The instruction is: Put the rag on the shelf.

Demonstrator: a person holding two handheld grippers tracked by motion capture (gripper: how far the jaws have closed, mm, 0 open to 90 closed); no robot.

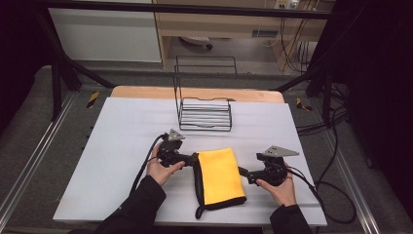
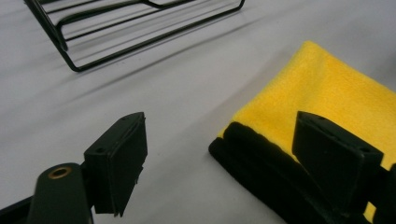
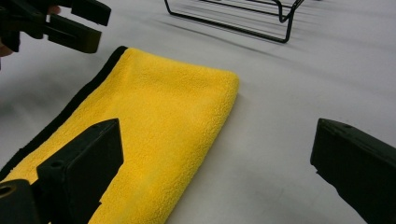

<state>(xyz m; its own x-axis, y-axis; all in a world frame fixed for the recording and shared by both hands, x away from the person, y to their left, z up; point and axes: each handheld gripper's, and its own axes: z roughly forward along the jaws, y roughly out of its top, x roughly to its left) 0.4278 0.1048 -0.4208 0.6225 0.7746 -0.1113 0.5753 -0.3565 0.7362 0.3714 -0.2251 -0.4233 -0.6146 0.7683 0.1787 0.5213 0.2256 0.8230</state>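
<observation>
**Folded yellow cloth lies lengthwise between two spread grippers**

The yellow cloth (image 1: 220,175) lies flat on the white table (image 1: 122,146), folded into a long rectangle. In the high view its long axis runs from the person's edge of the table away toward the wire rack (image 1: 204,113), leaning slightly. Its far short end is a soft, rounded fold; its near end points at the person. The top face is fuzzy, nubbly microfibre in bright yellow. A black layer or border of the same plush runs along its left long edge and curls around the near corner. The cloth sits in front of the rack, well apart from it.

The left gripper (image 1: 194,159) is at the cloth's far left corner. Its black, blocky jaws stand apart, one over the bare table, the other over the black edge; whether that one touches the fabric I cannot tell. The right gripper (image 1: 242,171) lies just beside the right long edge, jaws spread wide, holding nothing.

The rack is thin black wire, open and rectangular, with an upright back frame.
</observation>
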